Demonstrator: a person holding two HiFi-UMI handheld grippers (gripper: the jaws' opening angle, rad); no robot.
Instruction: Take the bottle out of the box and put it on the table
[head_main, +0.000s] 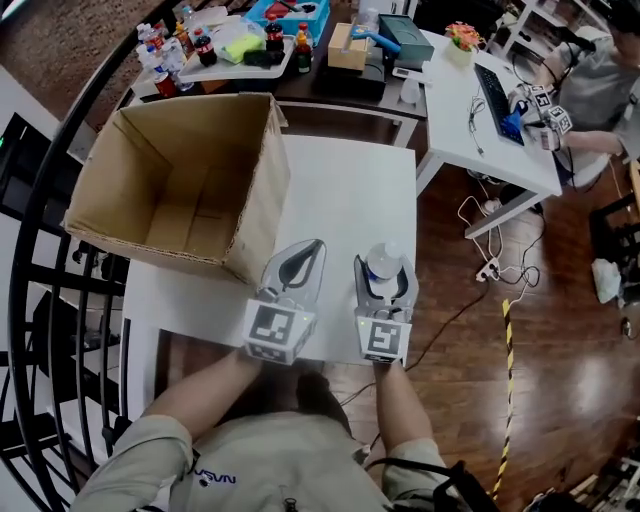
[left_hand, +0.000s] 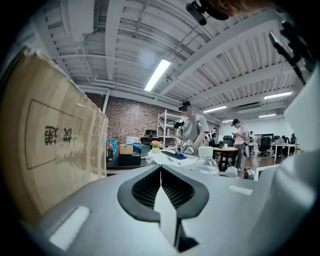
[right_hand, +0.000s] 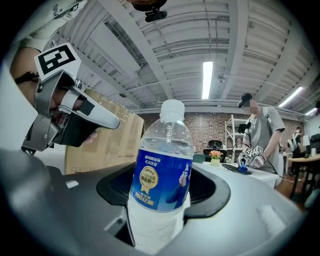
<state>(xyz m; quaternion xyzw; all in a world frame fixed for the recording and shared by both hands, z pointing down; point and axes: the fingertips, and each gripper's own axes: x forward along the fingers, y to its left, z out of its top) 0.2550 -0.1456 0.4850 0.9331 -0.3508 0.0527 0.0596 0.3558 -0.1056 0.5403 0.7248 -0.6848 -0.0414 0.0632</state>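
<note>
The right gripper (right_hand: 162, 186) is clamped on a clear plastic water bottle (right_hand: 162, 170) with a blue label and a white cap. Its 2 jaws stand wide apart and press the bottle's lower body from either side. The bottle stands upright between them, and its cap rises well above the jaws. In the head view the right gripper (head_main: 385, 262) holds the bottle (head_main: 383, 264) outside the box, over the near right part of the white square table (head_main: 350, 190). No view shows whether the bottle's base touches the tabletop.

The left gripper (left_hand: 161, 170) is closed with nothing in it, its 2 dark pads meeting along a thin line. In the head view it (head_main: 312, 247) hangs over the table's near edge, just beside the right gripper and close to the near corner of the box. The 2 grippers lie roughly parallel and both point away from the person.

The large open brown cardboard box (head_main: 255, 210) sits on the left half of the table, tilted so that its mouth shows, and its inside looks bare. Its printed side (left_hand: 50, 150) fills the left of the left gripper view. The box (right_hand: 112, 142) also shows behind the bottle in the right gripper view.
</note>
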